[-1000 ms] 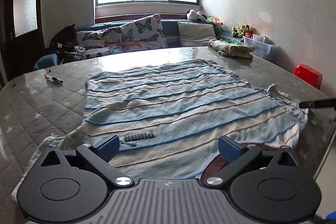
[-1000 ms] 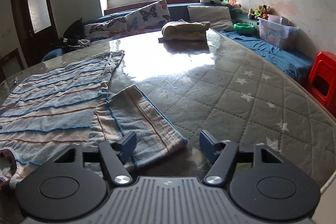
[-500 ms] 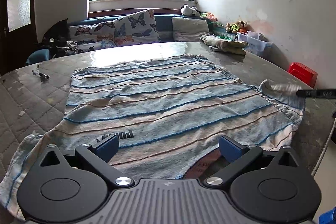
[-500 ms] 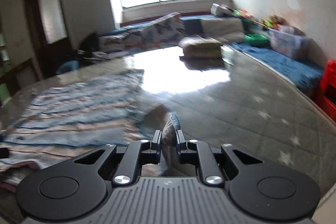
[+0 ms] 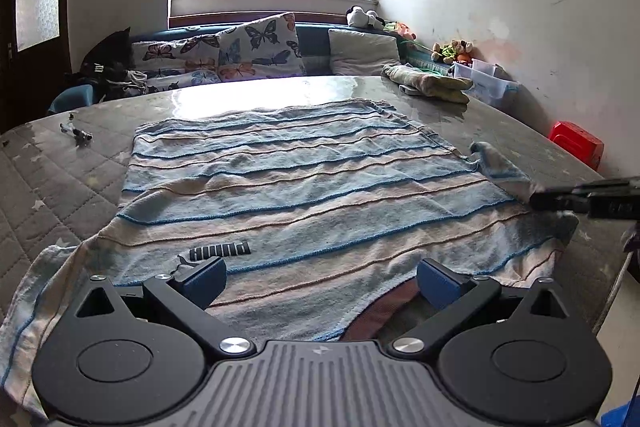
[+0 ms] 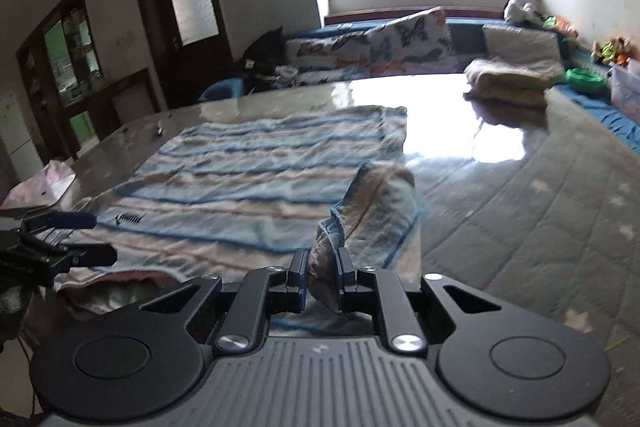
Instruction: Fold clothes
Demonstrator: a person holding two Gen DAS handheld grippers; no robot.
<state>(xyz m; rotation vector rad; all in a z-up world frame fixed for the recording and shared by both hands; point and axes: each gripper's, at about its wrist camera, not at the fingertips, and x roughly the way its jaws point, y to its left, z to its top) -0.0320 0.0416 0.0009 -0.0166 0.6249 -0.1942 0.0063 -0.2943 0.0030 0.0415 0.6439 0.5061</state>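
Observation:
A blue and beige striped shirt (image 5: 304, 183) lies flat on the quilted table (image 5: 52, 187), collar end nearest me, a dark logo (image 5: 220, 250) on its chest. My left gripper (image 5: 320, 277) hovers open over the collar, holding nothing. My right gripper (image 6: 323, 277) is shut on the shirt's right sleeve (image 6: 372, 203), which is lifted off the table and bunched above the jaws. In the left wrist view the right gripper (image 5: 536, 198) shows at the right edge, with the raised sleeve (image 5: 500, 167) in it. The left gripper (image 6: 92, 239) appears at the left edge of the right wrist view.
A folded yellowish garment (image 5: 428, 83) sits at the table's far right (image 6: 508, 83). Small dark items (image 5: 76, 135) lie at the far left. Beyond the table are a sofa with butterfly cushions (image 5: 256, 47), a plastic bin (image 5: 484, 79) and a red stool (image 5: 576, 143).
My right gripper went from open beside the flat sleeve to shut on it, then lifted it and swung left. The left gripper stayed open, shifting slightly over the collar.

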